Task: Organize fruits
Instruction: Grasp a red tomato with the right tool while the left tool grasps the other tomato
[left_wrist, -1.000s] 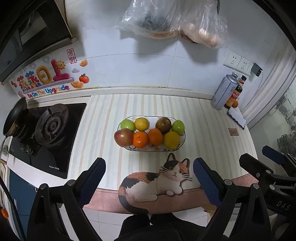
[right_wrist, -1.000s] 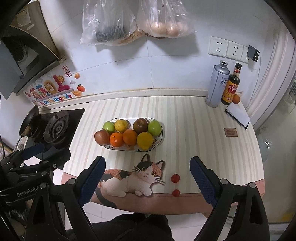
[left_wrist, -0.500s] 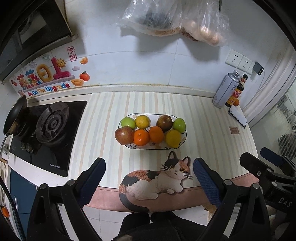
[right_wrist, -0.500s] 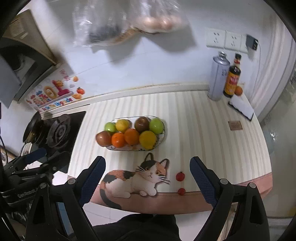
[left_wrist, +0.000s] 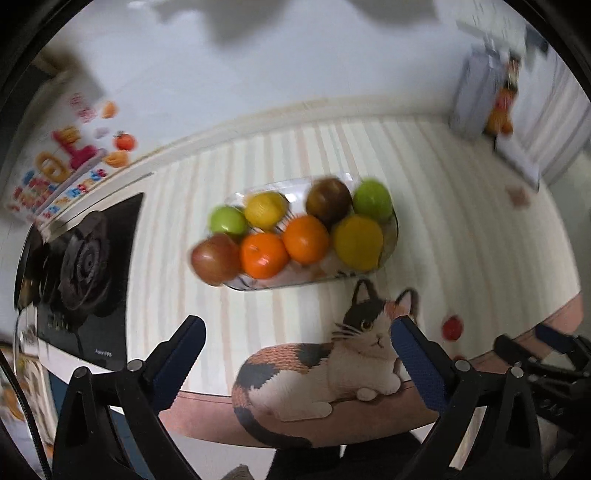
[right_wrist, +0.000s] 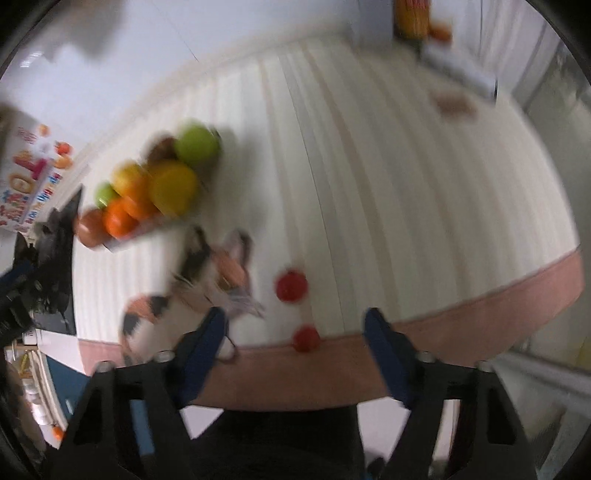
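Note:
A glass bowl (left_wrist: 392, 236) full of apples, oranges and lemons stands mid-counter; it also shows in the right wrist view (right_wrist: 122, 242). Two small red fruits lie near the counter's front edge: one (right_wrist: 291, 286) further in, one (right_wrist: 306, 338) at the edge. The first also shows in the left wrist view (left_wrist: 452, 327). My right gripper (right_wrist: 295, 334) is open, low over the front edge, with the nearer red fruit between its fingers. My left gripper (left_wrist: 295, 341) is open and empty above the cat mat (left_wrist: 325, 373). Both views are motion-blurred.
A gas stove (left_wrist: 85, 266) is at the left. A spray can (left_wrist: 471, 103) and a sauce bottle (left_wrist: 500, 107) stand at the back right by a white pad (left_wrist: 521, 158). The cat mat (right_wrist: 192, 280) lies left of the red fruits.
Both grippers have dropped lower and closer to the counter. The right gripper has swung down toward the two red fruits and its jaws stand narrower. The views have become blurred.

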